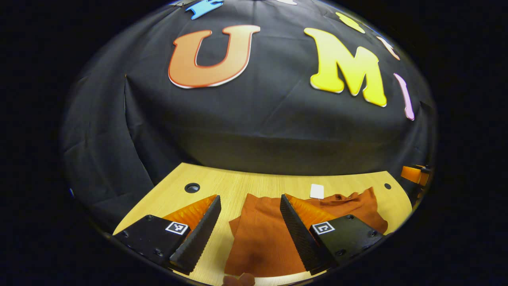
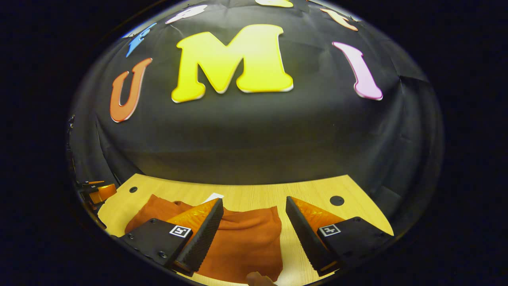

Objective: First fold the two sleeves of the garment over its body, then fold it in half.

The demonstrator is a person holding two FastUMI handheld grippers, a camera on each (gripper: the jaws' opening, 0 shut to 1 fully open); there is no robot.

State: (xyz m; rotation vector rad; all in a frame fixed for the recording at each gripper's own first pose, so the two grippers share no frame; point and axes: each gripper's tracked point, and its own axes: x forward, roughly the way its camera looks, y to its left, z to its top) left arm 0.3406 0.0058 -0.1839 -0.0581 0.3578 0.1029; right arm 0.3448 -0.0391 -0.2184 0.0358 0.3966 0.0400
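Note:
A rust-orange garment (image 1: 262, 238) lies on the wooden table (image 1: 238, 184), bunched toward the right in the left gripper view. In the right gripper view the garment (image 2: 246, 242) spreads from the left to just past the middle. My left gripper (image 1: 250, 232) hangs open above the garment's left edge, with nothing between its fingers. My right gripper (image 2: 254, 234) is open too, over the garment's right edge; cloth lies under the gap, not pinched. A white tag (image 1: 316, 191) lies at the garment's far edge.
The black cloth wall rises right behind the table. Round holes (image 1: 192, 188) sit in the tabletop near the far corners. An orange object (image 1: 412, 174) stands off the table's right end in the left gripper view, and an orange object (image 2: 101, 192) at the left in the right gripper view.

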